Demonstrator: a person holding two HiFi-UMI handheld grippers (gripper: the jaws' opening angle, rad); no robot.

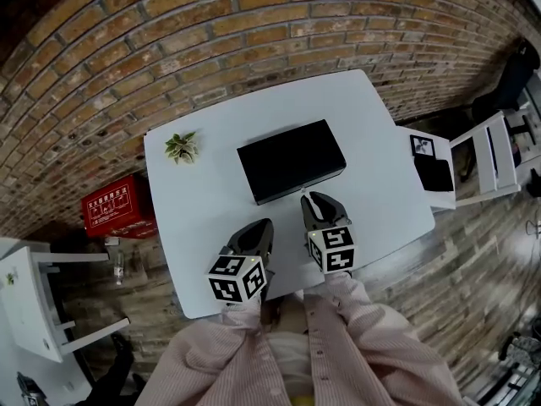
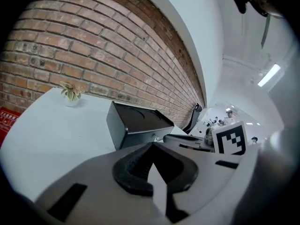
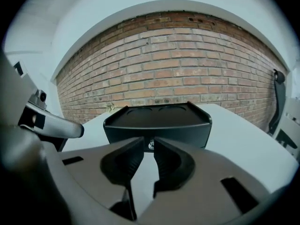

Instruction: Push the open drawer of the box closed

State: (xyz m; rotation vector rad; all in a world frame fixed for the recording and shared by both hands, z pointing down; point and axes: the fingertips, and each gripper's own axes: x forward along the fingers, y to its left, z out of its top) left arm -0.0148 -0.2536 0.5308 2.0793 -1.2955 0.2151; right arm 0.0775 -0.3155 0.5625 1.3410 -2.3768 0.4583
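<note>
Inspector: Sleeves [image 1: 363,345] and the marker cubes [image 1: 331,249] sit closest to the lens. Gripper condition?

Recorder: Left gripper [image 2: 151,145]: tips together, nothing held. It sits back from the box [image 1: 290,161], which lies ahead of it and toward its right. Right gripper [image 3: 149,142]: jaws part-way apart with a narrow gap, gripping nothing. The drawer [image 3: 187,136] face of the box stands squarely ahead of its tips, very close, and the small knob [image 3: 150,146] lines up with the gap.

Inspector: Hazards?

Recorder: Three, in my judgement.
- The box rests loose on a smooth white table [image 1: 372,184] with nothing behind it. A push could slide the whole box away from the right gripper instead of seating the drawer.
- A push to one side of the knob could twist the box.
- With the jaws apart, the knob could slip into the gap and snag.

The left gripper is not placed to brace anything.

Inspector: Limits of the inspection?

Recorder: Drawer position is uncertain. The front looks near flush from both gripper views, and I cannot make out how far it stands out. The right gripper's own body covers the lower front. Whether its tips touch the front cannot be told.
</note>
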